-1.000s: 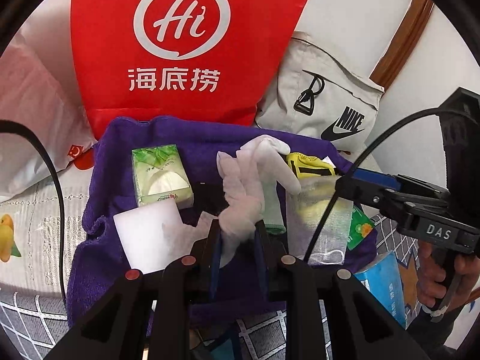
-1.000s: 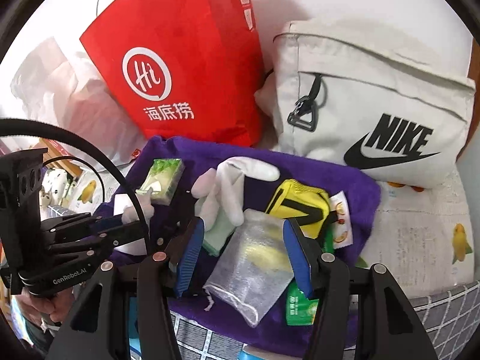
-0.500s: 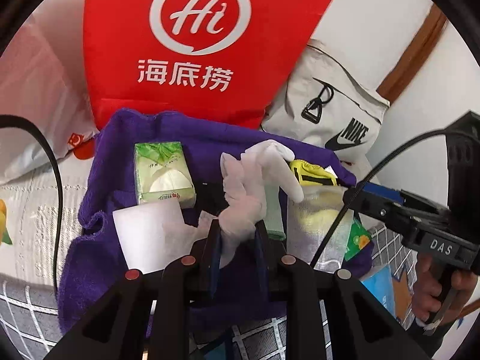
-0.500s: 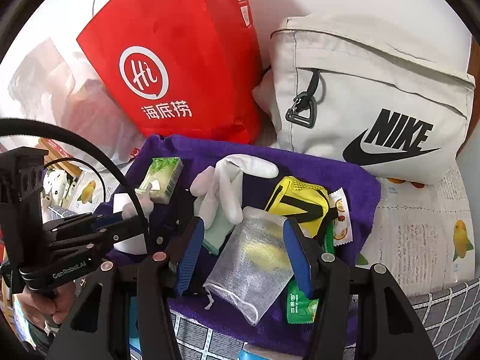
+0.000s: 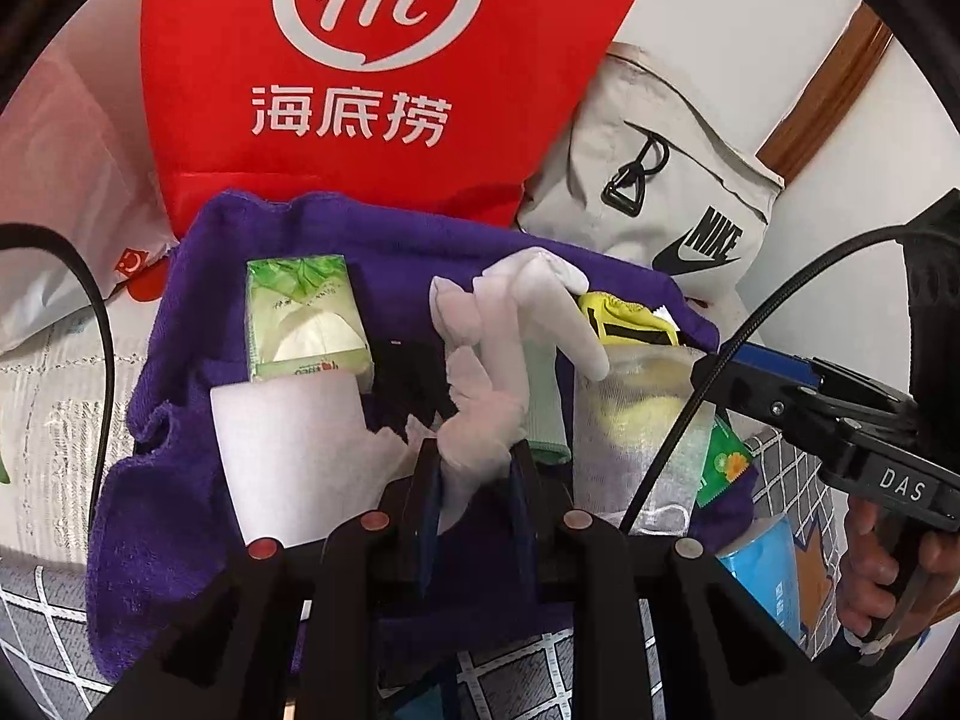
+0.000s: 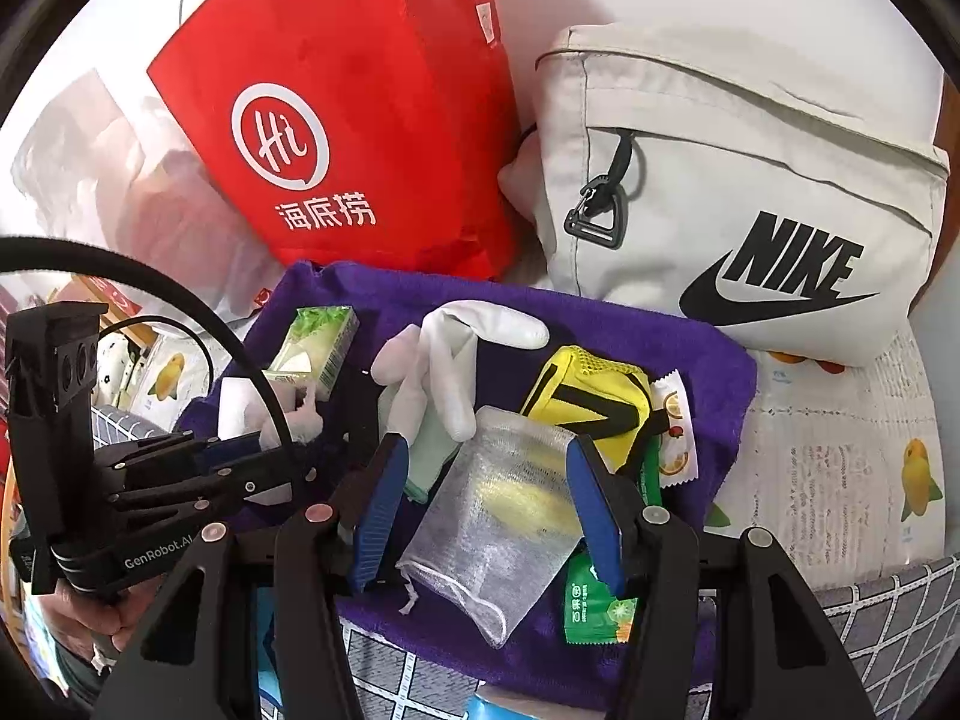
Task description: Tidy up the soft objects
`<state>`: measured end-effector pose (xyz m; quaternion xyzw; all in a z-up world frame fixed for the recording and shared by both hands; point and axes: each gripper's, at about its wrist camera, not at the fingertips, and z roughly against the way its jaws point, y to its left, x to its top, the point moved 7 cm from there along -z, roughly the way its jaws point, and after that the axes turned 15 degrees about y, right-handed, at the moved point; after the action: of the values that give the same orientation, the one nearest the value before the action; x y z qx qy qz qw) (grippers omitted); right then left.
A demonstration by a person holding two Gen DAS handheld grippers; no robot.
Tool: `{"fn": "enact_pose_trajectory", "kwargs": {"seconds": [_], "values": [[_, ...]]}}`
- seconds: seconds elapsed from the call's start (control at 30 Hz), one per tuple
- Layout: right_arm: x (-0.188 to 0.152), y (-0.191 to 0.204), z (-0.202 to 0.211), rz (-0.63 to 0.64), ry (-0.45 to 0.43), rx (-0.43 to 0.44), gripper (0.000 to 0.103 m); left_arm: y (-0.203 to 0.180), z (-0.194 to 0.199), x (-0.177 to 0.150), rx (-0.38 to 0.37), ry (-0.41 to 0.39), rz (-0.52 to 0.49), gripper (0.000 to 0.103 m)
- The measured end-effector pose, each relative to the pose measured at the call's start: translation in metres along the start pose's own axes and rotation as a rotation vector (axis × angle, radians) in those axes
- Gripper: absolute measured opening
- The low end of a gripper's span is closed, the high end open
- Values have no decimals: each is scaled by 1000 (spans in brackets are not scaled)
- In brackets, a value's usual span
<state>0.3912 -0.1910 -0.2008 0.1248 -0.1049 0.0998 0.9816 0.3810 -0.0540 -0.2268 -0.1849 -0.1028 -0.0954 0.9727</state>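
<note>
Red shopping bag (image 5: pixel 384 78) and grey Nike bag (image 6: pixel 750 192) stand at the back, w/ a purple towel (image 5: pixel 180 360) spread in front as the sorting ground. On it, largest down: mesh pouch (image 6: pixel 498 510), white foam pad (image 5: pixel 282 444), tissue pack (image 5: pixel 303 318), white glove (image 5: pixel 516 312), yellow pouch (image 6: pixel 588 390), small green sachet (image 6: pixel 594 606).

Left gripper (image 5: pixel 474 480) is pinched nearly closed on a crumpled pale glove (image 5: pixel 480 438), which bulges up betw. the pads; the other white glove lies just beyond it, fingers pointing away from the jaws.

Right gripper (image 6: pixel 486 498) stands abt half open, straddling the mesh pouch; the pads look to sit at its sides, but whether they press it can't be told.

Key relation: the pouch's long axis runs roughly along the right gripper's pointing line, mouth end nearest the camera, so the jaws span its short width. Right hand is clearly the nearer one; prob. only a squeeze is needed.
</note>
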Motion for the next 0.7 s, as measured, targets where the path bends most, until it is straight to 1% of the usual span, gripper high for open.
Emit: {"fn": "enact_pose_trajectory", "kwargs": {"seconds": [0.07, 0.13, 0.2, 0.27, 0.3, 0.33, 0.5, 0.57, 0.63, 0.7], "values": [[0, 1, -1, 4, 2, -1, 55, -2, -1, 0, 3, 10, -8, 23], [0, 1, -2, 6, 4, -2, 55, -2, -3, -1, 16, 27, -6, 32], [0, 1, -2, 9, 8, -3, 55, -2, -5, -2, 35, 42, -3, 36], [0, 2, -3, 9, 10, -6, 55, -3, -6, -2, 35, 55, -2, 46], [1, 1, -4, 10, 11, -8, 55, -4, -6, -2, 32, 58, -1, 55], [1, 1, -4, 11, 12, -11, 55, -6, -5, -2, 29, 55, -4, 61], [1, 3, -9, 21, 31, -35, 56, -12, 4, -2, 57, 41, -16, 76], [0, 4, -12, 25, 41, -47, 58, -13, 9, -1, 73, 34, -10, 80], [0, 5, -11, 25, 40, -45, 69, -13, 14, -1, 81, 28, -1, 86], [0, 9, -7, 33, 30, -44, 75, -11, 19, -1, 93, 24, 15, 88]]}}
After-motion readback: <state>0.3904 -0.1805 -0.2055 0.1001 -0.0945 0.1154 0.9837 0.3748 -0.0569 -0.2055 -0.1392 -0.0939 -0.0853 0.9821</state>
